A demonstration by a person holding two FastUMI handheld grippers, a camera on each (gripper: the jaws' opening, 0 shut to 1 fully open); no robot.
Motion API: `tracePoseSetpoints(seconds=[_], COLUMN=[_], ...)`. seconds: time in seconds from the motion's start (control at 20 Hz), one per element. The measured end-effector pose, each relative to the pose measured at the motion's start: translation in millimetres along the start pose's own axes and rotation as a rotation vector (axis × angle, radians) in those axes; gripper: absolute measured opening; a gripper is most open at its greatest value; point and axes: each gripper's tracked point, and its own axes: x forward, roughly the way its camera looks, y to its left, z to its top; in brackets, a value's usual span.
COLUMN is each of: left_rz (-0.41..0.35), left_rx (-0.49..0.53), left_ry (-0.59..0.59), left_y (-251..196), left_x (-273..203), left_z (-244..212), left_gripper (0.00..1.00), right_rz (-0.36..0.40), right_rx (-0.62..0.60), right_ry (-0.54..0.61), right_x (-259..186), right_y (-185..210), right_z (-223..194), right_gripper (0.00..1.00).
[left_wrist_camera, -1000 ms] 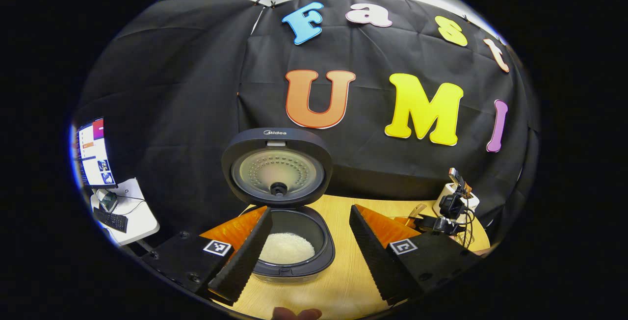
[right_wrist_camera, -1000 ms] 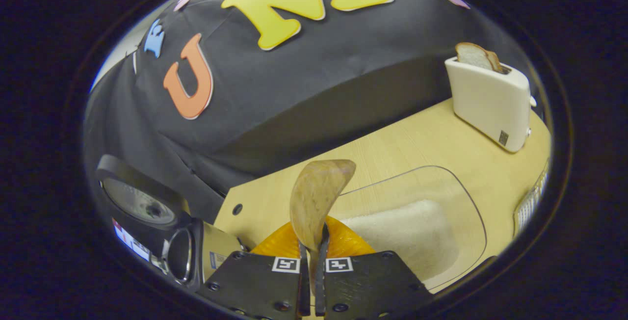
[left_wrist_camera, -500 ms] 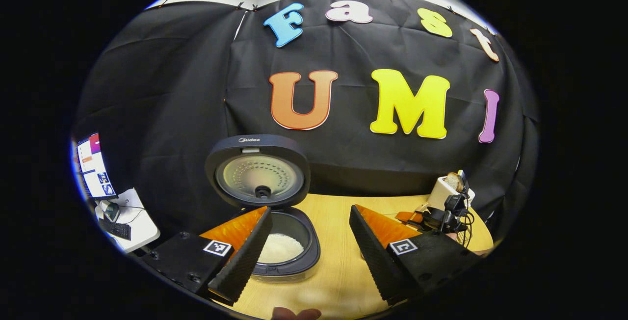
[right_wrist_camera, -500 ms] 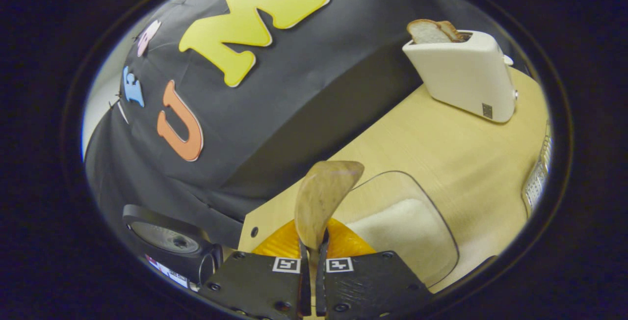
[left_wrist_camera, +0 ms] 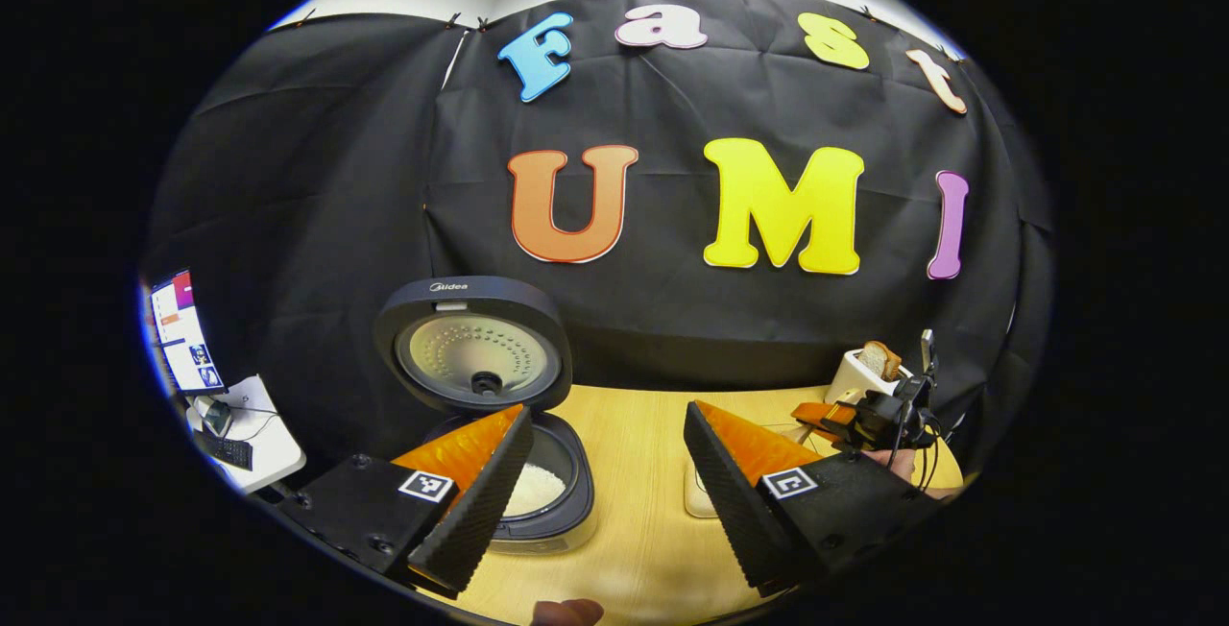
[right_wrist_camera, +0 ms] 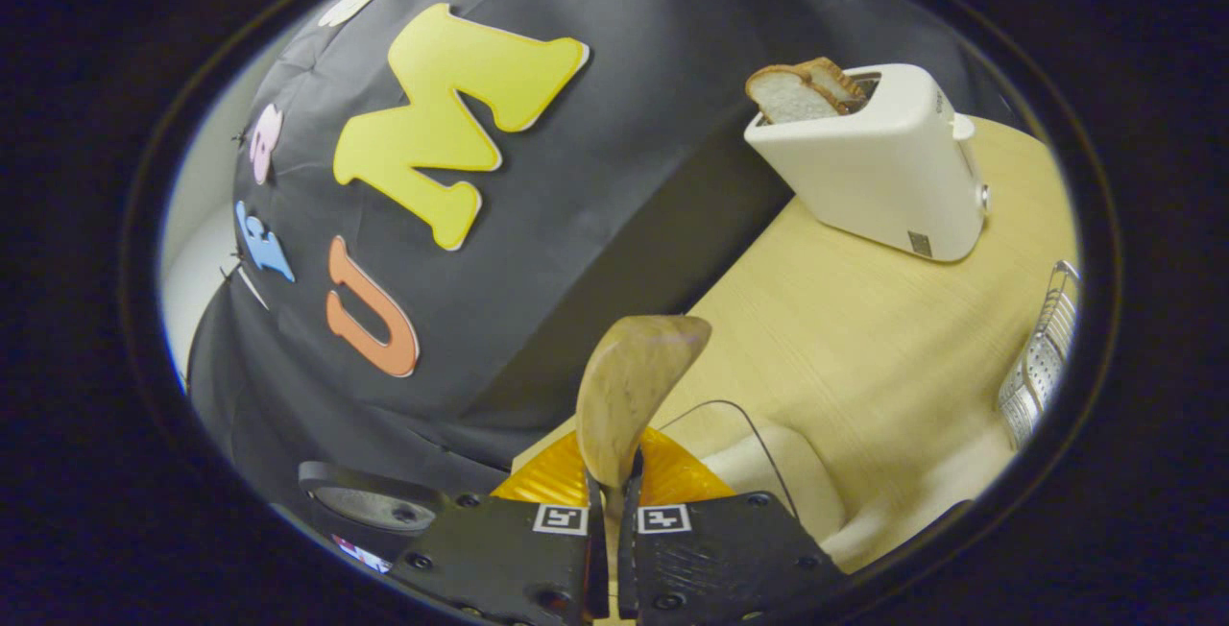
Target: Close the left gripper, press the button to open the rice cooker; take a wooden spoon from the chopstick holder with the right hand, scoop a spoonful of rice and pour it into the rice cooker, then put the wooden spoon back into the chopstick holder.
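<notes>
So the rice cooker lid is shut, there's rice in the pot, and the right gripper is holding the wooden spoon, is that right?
Not quite: the rice cooker lid is open, standing upright behind the pot, as the left gripper view shows. The rest holds: rice lies in the pot, and the right gripper is shut on the wooden spoon, seen in the right gripper view.

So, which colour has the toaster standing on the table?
The toaster is white or cream; the right gripper view shows it best, with bread in its slot.

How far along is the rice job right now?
Done: the cooker stands open with rice inside. In hand: the right gripper clamps the empty spoon, pointed toward the table by the metal holder. Left: drop the spoon into the holder.
</notes>
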Motion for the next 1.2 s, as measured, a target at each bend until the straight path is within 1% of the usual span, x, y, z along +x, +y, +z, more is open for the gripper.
tracePoseSetpoints(seconds=[0.15, 0.3, 0.35, 0.4, 0.5, 0.65, 0.7, 0.75, 0.8, 0.85, 0.9, 0.95, 1.05, 1.2], left_rz=[0.012, 0.036, 0.044, 0.058, 0.082, 0.136, 0.154, 0.172, 0.192, 0.212, 0.231, 0.25, 0.284, 0.339], left_rx=[-0.016, -0.043, -0.055, -0.064, -0.077, -0.092, -0.096, -0.094, -0.091, -0.092, -0.098, -0.109, -0.142, -0.173], left_ry=[-0.011, -0.023, -0.024, -0.026, -0.023, -0.034, -0.04, -0.046, -0.052, -0.058, -0.065, -0.069, -0.065, -0.068], left_y=[0.8, 10.4, 18.0, 25.3, 41.0, 71.6, 82.2, 92.6, 104.1, 116.3, 127.5, 138.7, 158.9, 189.4], left_x=[-2.2, -8.1, -8.9, -11.9, -17.0, -32.6, -37.7, -42.6, -47.6, -52.7, -57.3, -62.2, -70.4, -82.2], left_z=[2.3, 1.6, 2.7, 1.9, -1.6, -3.8, -4.5, -4.9, -5.9, -6.3, -7.0, -8.9, -16.1, -23.4], left_gripper=[1.0, 1.0, 1.0, 1.0, 1.0, 1.0, 1.0, 1.0, 1.0, 1.0, 1.0, 1.0, 1.0, 1.0], right_rz=[0.034, 0.083, 0.106, 0.13, 0.177, 0.23, 0.244, 0.259, 0.272, 0.28, 0.285, 0.287, 0.276, 0.259], right_rx=[-0.011, -0.018, -0.023, -0.024, -0.029, -0.079, -0.094, -0.107, -0.122, -0.14, -0.158, -0.178, -0.216, -0.306], right_ry=[0.01, 0.049, 0.067, 0.087, 0.132, 0.193, 0.21, 0.228, 0.241, 0.252, 0.261, 0.269, 0.277, 0.279], right_x=[-5.7, -5.5, -4.5, -2.7, -1.4, 2.8, 4.0, 6.1, 7.8, 8.3, 10.5, 12.1, 15.9, 24.9], right_y=[26.4, 65.7, 81.0, 97.8, 132.0, 178.9, 192.0, 206.5, 220.0, 230.0, 238.8, 246.7, 255.9, 267.8], right_z=[1.1, -13.8, -22.8, -33.0, -57.7, -98.7, -110.8, -123.2, -133.4, -144.6, -154.4, -164.6, -182.5, -202.4], right_gripper=[0.04, 0.04, 0.02, 0.04, 0.04, 0.04, 0.02, 0.04, 0.02, 0.04, 0.02, 0.04, 0.04, 0.04])
